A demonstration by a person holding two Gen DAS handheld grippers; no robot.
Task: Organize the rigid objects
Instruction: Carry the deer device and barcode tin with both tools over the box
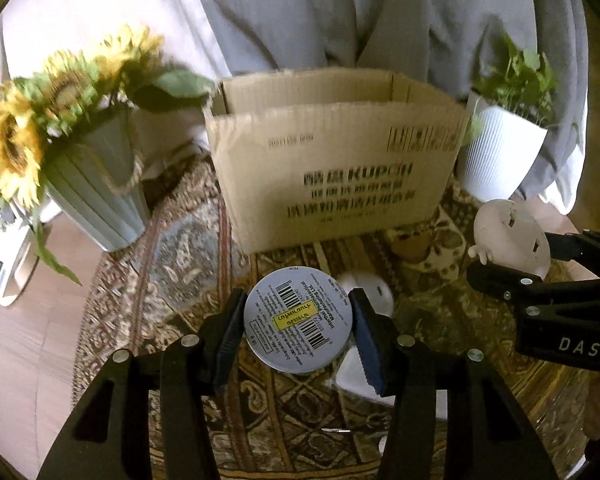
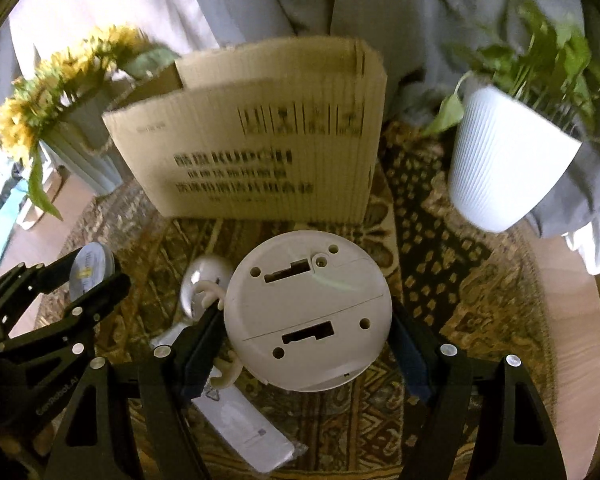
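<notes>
Corrugated cardboard fronts both views: an open cardboard box [image 1: 332,160] stands on the patterned rug [image 1: 172,256], just beyond both tools. The left gripper [image 1: 298,320] is clamped on a round tin [image 1: 298,320], label side up, held above the rug. The right gripper [image 2: 308,320] is clamped on a white round device [image 2: 308,316] with small moulded arms. Both seem lifted and mid-carry; the next move likely calls for raising each above the box's near wall and releasing inside. A white mouse-like object [image 2: 202,280] and a flat white box [image 2: 244,428] lie below. A sunflower pot [image 1: 96,184] and a ribbed plant pot [image 2: 508,152] flank the box, narrowing the approach.
</notes>
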